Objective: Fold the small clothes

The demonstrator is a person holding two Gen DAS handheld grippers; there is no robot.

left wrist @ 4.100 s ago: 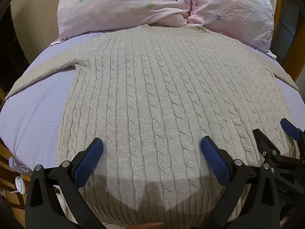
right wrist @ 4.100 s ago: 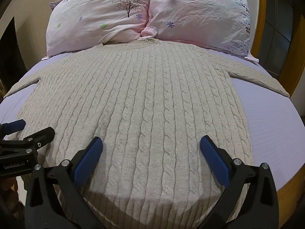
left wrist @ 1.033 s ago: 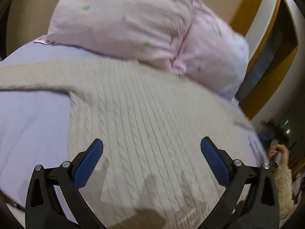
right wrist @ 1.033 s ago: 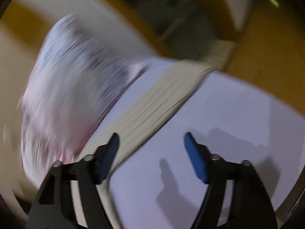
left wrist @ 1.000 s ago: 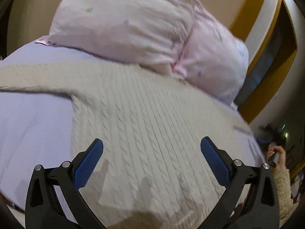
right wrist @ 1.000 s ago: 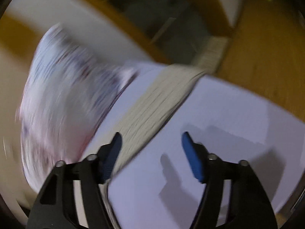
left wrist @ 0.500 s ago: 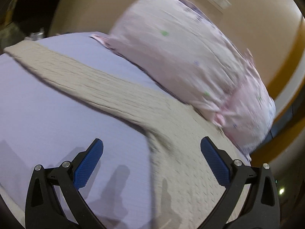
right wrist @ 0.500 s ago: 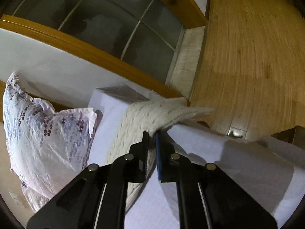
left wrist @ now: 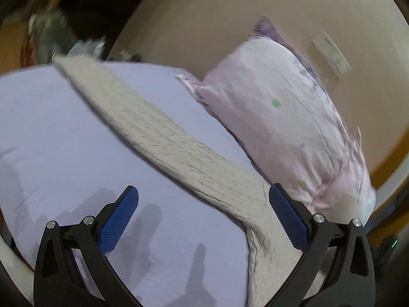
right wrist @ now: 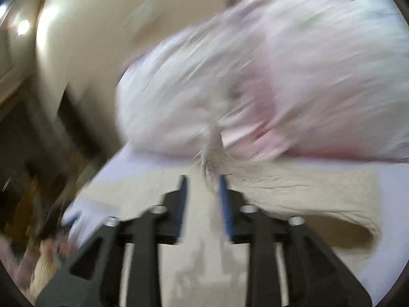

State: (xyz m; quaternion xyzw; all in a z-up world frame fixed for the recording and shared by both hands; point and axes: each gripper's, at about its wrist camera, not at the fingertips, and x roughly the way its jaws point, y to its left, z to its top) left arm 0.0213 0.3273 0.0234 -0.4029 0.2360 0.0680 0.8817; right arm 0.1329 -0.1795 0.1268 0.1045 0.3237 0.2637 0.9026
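Left gripper (left wrist: pixel 203 217): spread wide, blue pads (left wrist: pixel 118 220) far apart, nothing held between them. Hovers above the lavender sheet (left wrist: pixel 64 140), with finger shadows falling on the cloth below and between the fingers. Ahead of the fingers, one long sleeve of the cream cable-knit sweater (left wrist: pixel 163 138), lying flat on the sheet. Runs on a slant from far ahead of the left-hand finger down to the right-hand finger, widens there into the body of the garment, and passes under that finger's tip. Beyond the right-hand finger and just past the sleeve, a pink flowered pillow (left wrist: pixel 281 117) against a beige wall (left wrist: pixel 204 25). Far ahead to the left, dark clutter, too blurred to name.

Right gripper (right wrist: pixel 203 199): drawn close together, only a narrow gap between the pads, and that gap filled with cream knit. Grips the sweater (right wrist: pixel 294 189), as far as the heavy blur allows; a pinched ridge of fabric rises just ahead of the fingertips. To the right of the fingers, more of the knit, doubled over itself with a rounded fold at its outer edge. To the left of the fingers, flat knit, then the sheet (right wrist: pixel 122 168). Straight ahead and above, pillows (right wrist: pixel 281 76), smeared by motion. Low beside the left-hand finger, something too blurred to tell.
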